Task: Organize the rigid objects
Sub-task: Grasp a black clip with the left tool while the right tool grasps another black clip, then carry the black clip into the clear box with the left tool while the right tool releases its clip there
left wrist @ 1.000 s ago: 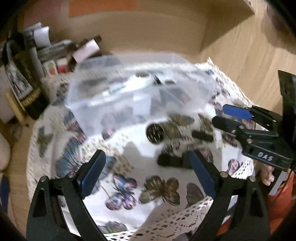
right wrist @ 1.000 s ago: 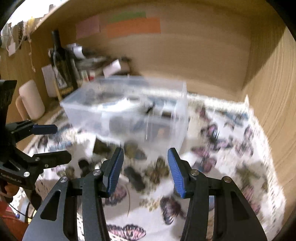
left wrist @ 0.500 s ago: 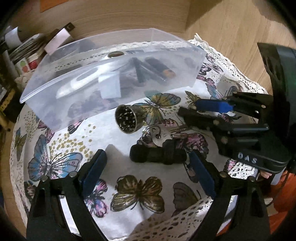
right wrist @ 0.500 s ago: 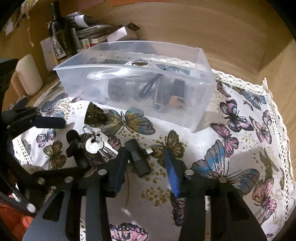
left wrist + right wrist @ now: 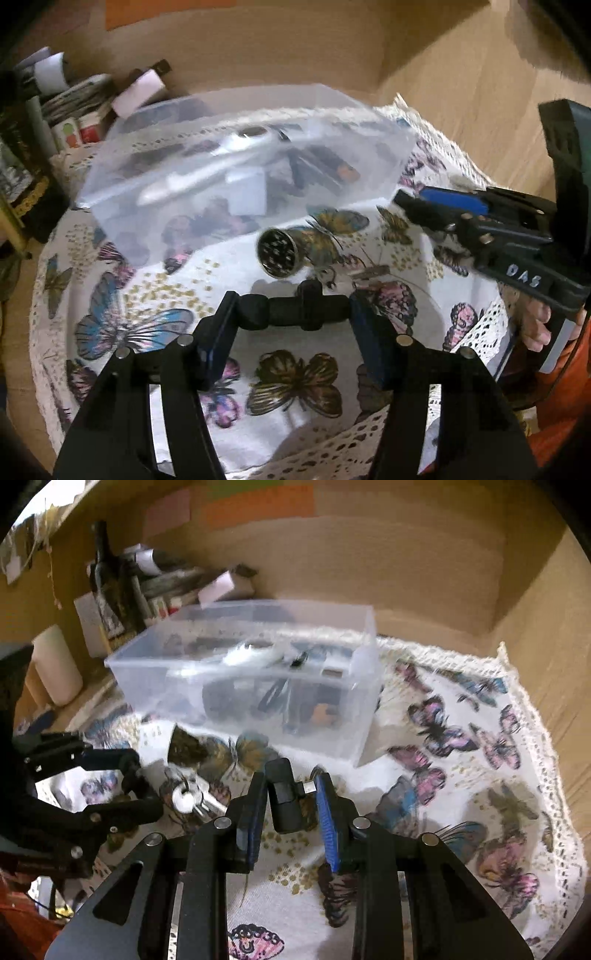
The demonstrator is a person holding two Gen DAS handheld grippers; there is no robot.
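Note:
My left gripper (image 5: 291, 317) is shut on a black cross-shaped handle piece (image 5: 295, 314), gripped by its ends just above the butterfly cloth. My right gripper (image 5: 291, 797) is shut on a small black block with a metal plug (image 5: 282, 797), also lifted slightly. A clear plastic box (image 5: 258, 686) with several items inside stands behind them; it also shows in the left wrist view (image 5: 240, 173). A round metal flashlight head (image 5: 277, 253) and a bunch of keys (image 5: 192, 797) lie on the cloth between the grippers and the box.
The butterfly tablecloth (image 5: 461, 775) covers the table, with a lace edge at the front. Bottles, papers and boxes (image 5: 122, 587) crowd the back left. Wooden walls (image 5: 406, 554) close the back and right. A white cylinder (image 5: 55, 664) stands at the left.
Both grippers closed: the left took hold of the black cross-shaped piece, the right took the small black block. Both have lifted slightly and the views have pulled back.

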